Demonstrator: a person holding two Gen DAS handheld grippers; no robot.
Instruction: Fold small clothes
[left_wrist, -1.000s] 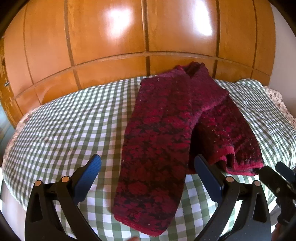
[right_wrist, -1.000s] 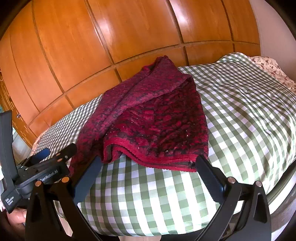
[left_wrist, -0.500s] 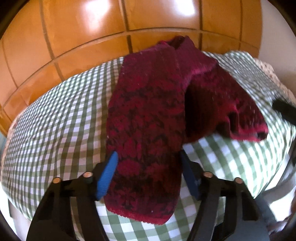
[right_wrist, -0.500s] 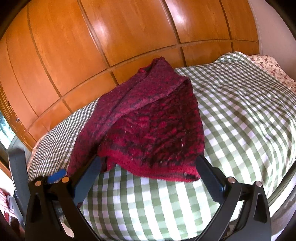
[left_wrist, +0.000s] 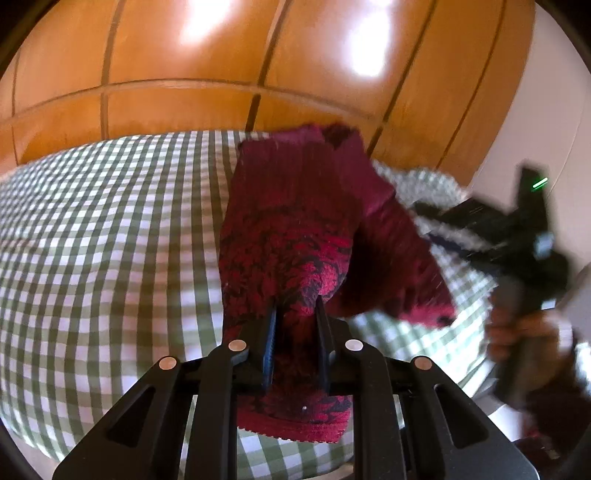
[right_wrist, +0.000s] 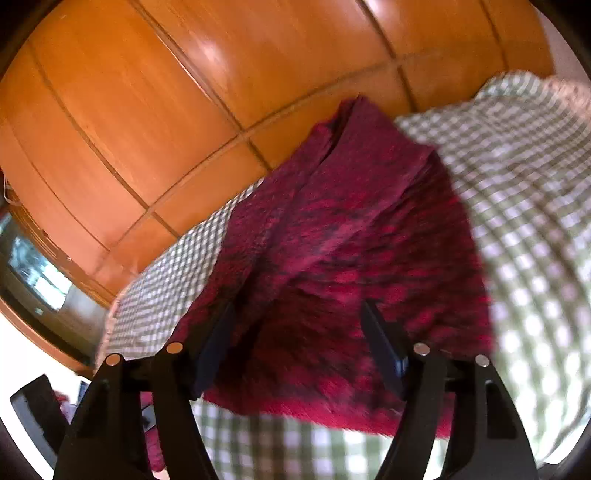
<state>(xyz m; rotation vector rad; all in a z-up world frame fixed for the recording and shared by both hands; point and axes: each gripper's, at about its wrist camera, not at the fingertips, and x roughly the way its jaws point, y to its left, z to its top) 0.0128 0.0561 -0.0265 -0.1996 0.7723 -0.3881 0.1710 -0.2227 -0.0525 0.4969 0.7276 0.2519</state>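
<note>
Lying lengthwise on the checked bedspread (left_wrist: 110, 236), in front of the wooden panels (left_wrist: 184, 66), the dark red knitted garment (left_wrist: 295, 229) is found spread with its near hem toward both cameras, so that each lower end can be reached from the bed's edge. One long strip of it is straddled by the left gripper (left_wrist: 295, 314), whose jaws are closing; the knit is bunched up between them and appears to be pinched already, a hold evidently taken a little above the hem so that this end can be lifted and carried over. The wider part beside it is approached by the right gripper (right_wrist: 299, 325), whose jaws are also closing but are seen at about half width, with the cloth between them and not yet pressed. A grip at each end is judged to be sought so the fold can be made evenly. Much of the right view is blurred.
</note>
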